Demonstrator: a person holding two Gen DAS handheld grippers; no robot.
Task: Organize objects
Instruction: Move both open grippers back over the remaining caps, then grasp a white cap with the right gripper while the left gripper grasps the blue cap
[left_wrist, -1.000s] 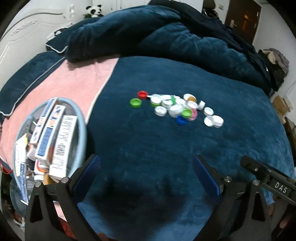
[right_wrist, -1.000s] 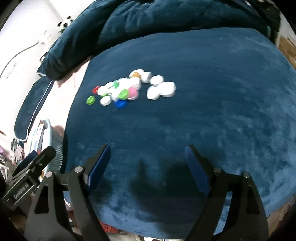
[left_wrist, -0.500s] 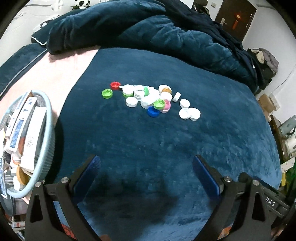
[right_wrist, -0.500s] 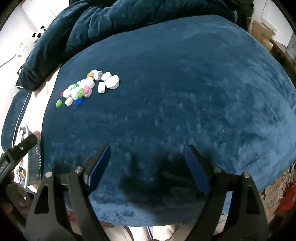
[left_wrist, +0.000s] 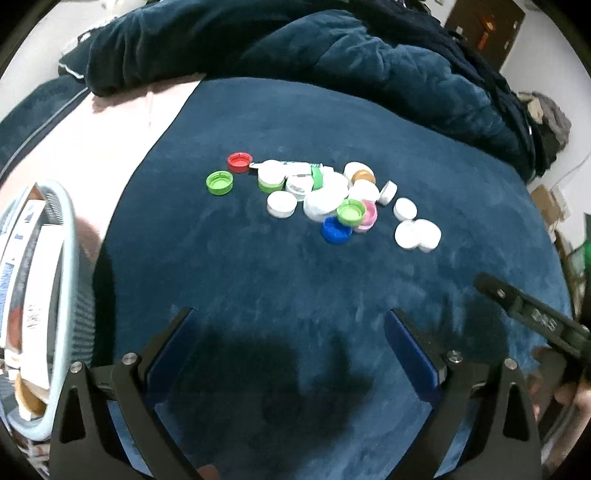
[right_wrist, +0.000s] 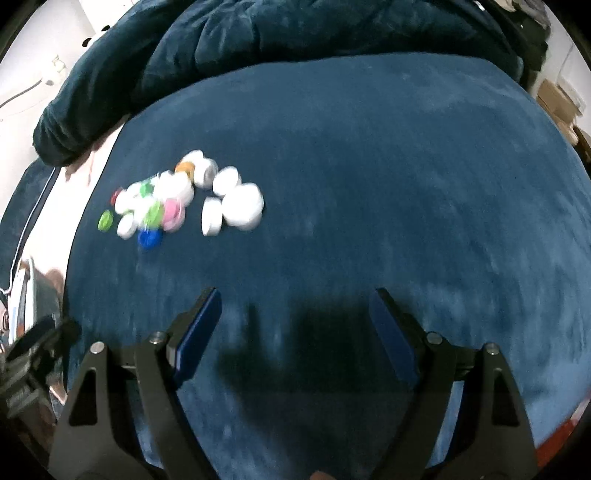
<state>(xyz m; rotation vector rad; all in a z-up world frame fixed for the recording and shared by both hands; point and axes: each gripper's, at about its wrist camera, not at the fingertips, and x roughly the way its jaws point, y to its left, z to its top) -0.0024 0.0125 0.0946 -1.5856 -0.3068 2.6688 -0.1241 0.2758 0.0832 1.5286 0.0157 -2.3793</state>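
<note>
The bottle caps (left_wrist: 325, 199) lay in one loose heap on the dark blue blanket (left_wrist: 258, 280) that covered the bed, toward the far side from both cameras. Most were white; among them sat a red cap (left_wrist: 239, 162) and a green cap (left_wrist: 220, 182) a little apart at the heap's left end, a blue cap (left_wrist: 336, 230) and a pink cap (left_wrist: 367, 216) touching near its front, a second green one resting partly on the pink, an orange-brown one near the back, and a pair of larger white caps (left_wrist: 417, 235) just beside the heap on the right. Several overlapped or leaned on one another, so nothing looked sorted by colour or size, and none had been carried off. Judged from that, the organizing had hardly begun and nearly all of it was left.

The left tool (left_wrist: 288, 343) hung above bare blanket, well short of the heap, its blue-padded fingers spread wide with nothing between them. The right tool (right_wrist: 293, 317) was likewise wide open and empty, also well apart from the caps, which showed blurred in its view up and to the left. Each tool's black body appeared at the edge of the other's picture.

At the far left stood a pale blue round basket (left_wrist: 70, 266) with mesh walls, holding upright boxes and packets (left_wrist: 35, 280). Whether the caps were meant for it cannot be told. Behind the heap a rumpled dark blue duvet (left_wrist: 332, 62) was piled, with a pink sheet (left_wrist: 96, 147) to the left.
</note>
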